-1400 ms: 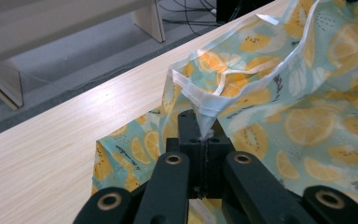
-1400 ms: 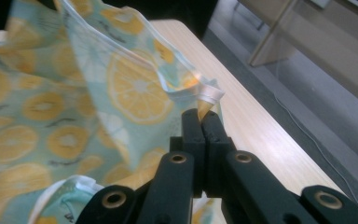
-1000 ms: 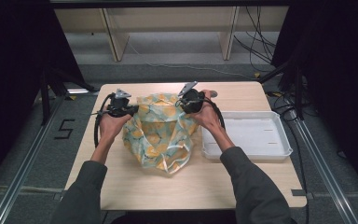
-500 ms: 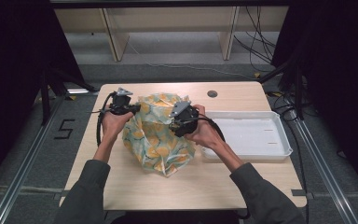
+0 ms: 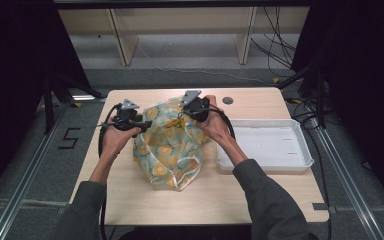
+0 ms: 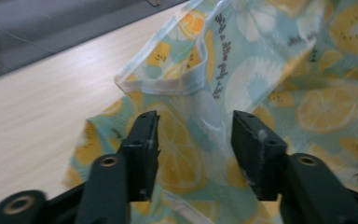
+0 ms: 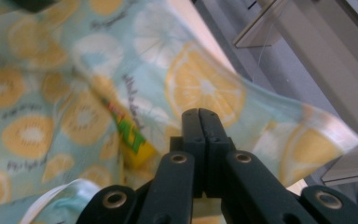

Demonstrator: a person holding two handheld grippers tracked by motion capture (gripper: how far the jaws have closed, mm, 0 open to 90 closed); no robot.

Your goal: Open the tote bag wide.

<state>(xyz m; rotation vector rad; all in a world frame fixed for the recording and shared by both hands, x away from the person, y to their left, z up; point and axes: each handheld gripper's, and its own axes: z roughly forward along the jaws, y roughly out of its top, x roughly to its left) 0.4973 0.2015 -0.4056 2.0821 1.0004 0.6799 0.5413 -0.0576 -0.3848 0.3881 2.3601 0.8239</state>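
R gripper (image 7: 199, 116): jaws pressed flat together, just closed; top edge of the fruit-print bag (image 5: 172, 145) looks pinched between the pads, since the film drapes away on both sides of the tips in the right gripper view. Judged reason: pinching the far-right rim lets the hand lift and pull that side of the mouth outward. A yellow-green packet (image 7: 133, 137) shows through the film just left of the jaws, so sth is already inside.

L gripper (image 6: 193, 142): jaws partway apart, having just opened; nothing clamped. Bag film lies behind and between the two pads but neither pad presses on it. White-hemmed rim (image 6: 168, 86) sits just beyond the tips. Prob. released to re-grip nearer that hem, so both sides of the mouth could be held apart.

High view: L gripper (image 5: 139, 121) at the bag's left upper edge, R gripper (image 5: 187, 111) at its right upper edge, hands either side. Bag sits mid-table (image 5: 130, 200), standing puffed up, mouth towards the far side.

White tray (image 5: 300, 162) just right of the bag, nr the R forearm, looks empty. Round dark grommet (image 5: 227, 100) in tabletop beyond the R hand.

Risk, judged: thin film could slip from a one-sided pinch.
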